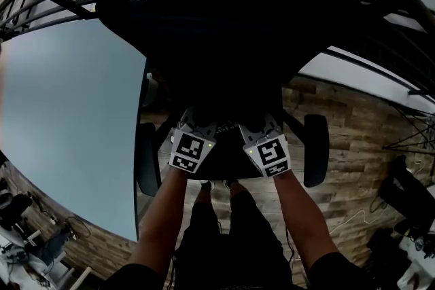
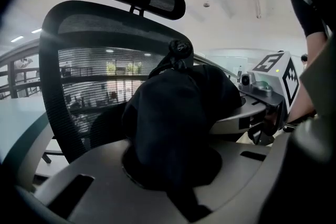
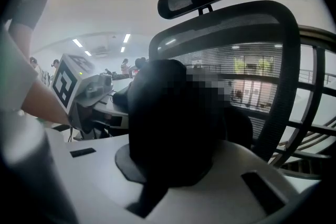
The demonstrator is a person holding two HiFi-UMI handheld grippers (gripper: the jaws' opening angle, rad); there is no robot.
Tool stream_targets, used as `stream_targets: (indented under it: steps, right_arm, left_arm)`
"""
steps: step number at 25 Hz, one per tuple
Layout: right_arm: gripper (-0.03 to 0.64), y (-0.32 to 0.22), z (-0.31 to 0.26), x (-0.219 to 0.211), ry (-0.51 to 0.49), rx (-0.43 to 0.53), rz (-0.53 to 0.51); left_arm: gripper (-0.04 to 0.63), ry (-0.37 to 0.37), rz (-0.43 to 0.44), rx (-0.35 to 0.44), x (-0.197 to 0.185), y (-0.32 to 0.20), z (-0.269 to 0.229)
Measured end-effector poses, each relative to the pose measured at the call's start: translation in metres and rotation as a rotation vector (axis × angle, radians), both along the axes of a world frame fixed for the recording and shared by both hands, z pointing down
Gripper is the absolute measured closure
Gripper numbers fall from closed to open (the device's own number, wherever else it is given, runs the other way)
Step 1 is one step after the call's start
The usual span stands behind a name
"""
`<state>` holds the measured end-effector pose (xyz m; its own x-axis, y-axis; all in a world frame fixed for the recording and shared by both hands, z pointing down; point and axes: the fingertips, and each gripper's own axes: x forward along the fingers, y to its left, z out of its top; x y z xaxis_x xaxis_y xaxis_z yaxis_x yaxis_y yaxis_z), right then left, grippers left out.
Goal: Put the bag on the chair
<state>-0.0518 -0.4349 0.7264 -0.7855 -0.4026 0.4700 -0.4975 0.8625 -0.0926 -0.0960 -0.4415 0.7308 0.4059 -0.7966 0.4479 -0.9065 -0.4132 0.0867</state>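
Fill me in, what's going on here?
A person is holding a black bag with both tools. The left tool and the right tool are each shut on its fabric. The bag is just in front of the mesh back of the chair. Whether it rests on the seat yet can't be told.

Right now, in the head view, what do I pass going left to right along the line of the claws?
Chair armrest at picture left → left claw → right claw → chair armrest at picture right. Both claws are shut on the black bag.
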Motion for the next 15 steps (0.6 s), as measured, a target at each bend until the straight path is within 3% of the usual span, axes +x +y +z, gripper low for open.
stream_targets:
  steps: [15]
  right_arm:
    - [0.588, -0.010, 0.036, 0.002, -0.004, 0.000, 0.050]
  left_arm:
    - [0.563, -0.004, 0.007, -0.030, -0.007, -0.008, 0.031]
